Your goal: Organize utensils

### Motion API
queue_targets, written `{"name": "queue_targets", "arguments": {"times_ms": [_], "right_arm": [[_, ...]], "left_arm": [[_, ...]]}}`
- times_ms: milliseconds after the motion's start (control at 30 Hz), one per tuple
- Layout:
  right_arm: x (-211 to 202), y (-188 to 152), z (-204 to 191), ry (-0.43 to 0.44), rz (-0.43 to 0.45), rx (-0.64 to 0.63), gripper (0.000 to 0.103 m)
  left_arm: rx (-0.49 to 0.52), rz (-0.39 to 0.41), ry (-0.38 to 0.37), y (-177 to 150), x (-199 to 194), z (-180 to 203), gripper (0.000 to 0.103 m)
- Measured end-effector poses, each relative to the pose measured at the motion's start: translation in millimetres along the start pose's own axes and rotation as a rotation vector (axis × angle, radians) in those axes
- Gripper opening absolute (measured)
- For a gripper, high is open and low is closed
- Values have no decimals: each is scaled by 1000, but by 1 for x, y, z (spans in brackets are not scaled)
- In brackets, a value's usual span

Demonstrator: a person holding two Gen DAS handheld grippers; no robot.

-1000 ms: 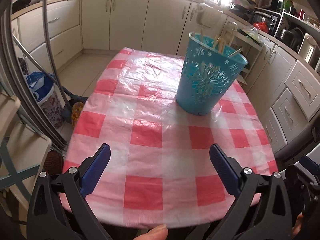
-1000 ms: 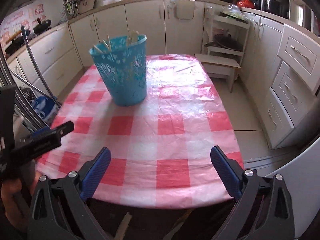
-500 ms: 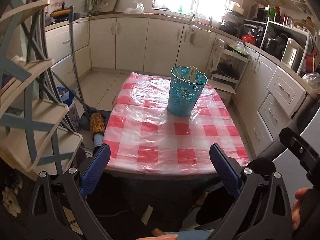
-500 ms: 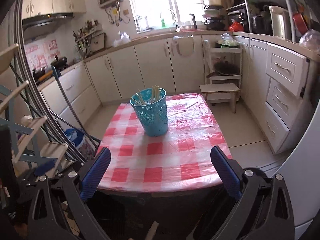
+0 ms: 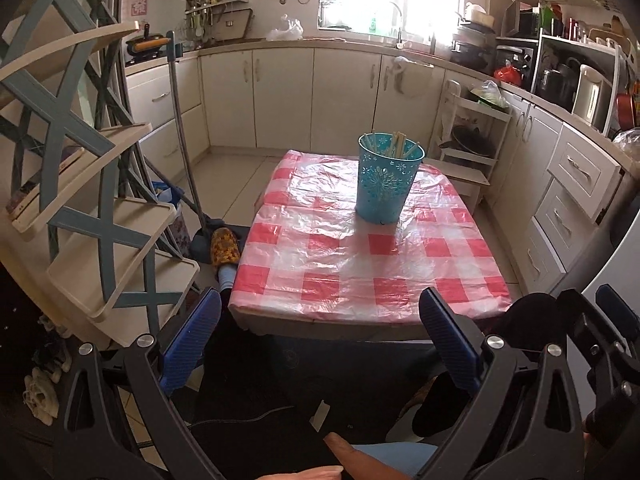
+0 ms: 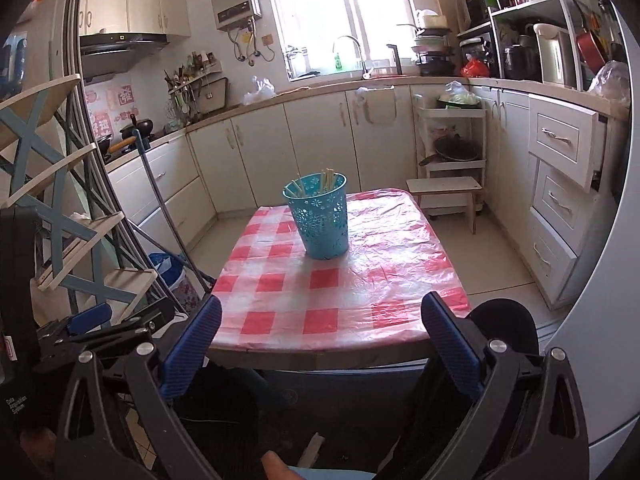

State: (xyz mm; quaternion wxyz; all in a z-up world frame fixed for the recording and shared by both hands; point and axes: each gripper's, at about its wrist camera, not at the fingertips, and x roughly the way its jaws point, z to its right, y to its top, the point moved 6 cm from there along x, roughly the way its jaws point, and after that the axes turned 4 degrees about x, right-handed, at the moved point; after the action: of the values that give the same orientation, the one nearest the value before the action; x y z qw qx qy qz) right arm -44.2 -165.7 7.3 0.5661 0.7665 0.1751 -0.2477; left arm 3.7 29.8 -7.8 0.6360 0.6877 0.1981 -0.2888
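Observation:
A teal perforated holder point(image 5: 385, 182) point(image 6: 319, 217) stands upright on the far half of a table with a red-and-white checked cloth point(image 5: 360, 264) point(image 6: 340, 280). Several pale wooden chopsticks point(image 5: 396, 145) point(image 6: 326, 180) stick out of its top. My left gripper point(image 5: 320, 312) is open and empty, held back below the table's near edge. My right gripper point(image 6: 320, 316) is open and empty too, also short of the near edge. The left gripper's body point(image 6: 100, 328) shows at the lower left of the right wrist view.
A tiered shelf rack point(image 5: 92, 208) stands left of the table, with a mop handle point(image 5: 186, 148) and a slipper point(image 5: 225, 246) beside it. Cabinets point(image 5: 312, 96) line the back wall and drawers point(image 6: 560, 184) the right. A low wooden stool point(image 6: 444, 188) sits behind the table.
Both grippers have pulled back and away from the table. The holder now looks small and far, and the whole table shows. Both stayed open and empty.

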Motion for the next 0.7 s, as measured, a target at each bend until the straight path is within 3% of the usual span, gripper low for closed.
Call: {"name": "queue_targets", "arguments": {"times_ms": [700], "right_arm": [[-13, -2, -8, 23, 23, -38, 96]], "left_arm": [[34, 24, 23, 1, -14, 4, 95]]}}
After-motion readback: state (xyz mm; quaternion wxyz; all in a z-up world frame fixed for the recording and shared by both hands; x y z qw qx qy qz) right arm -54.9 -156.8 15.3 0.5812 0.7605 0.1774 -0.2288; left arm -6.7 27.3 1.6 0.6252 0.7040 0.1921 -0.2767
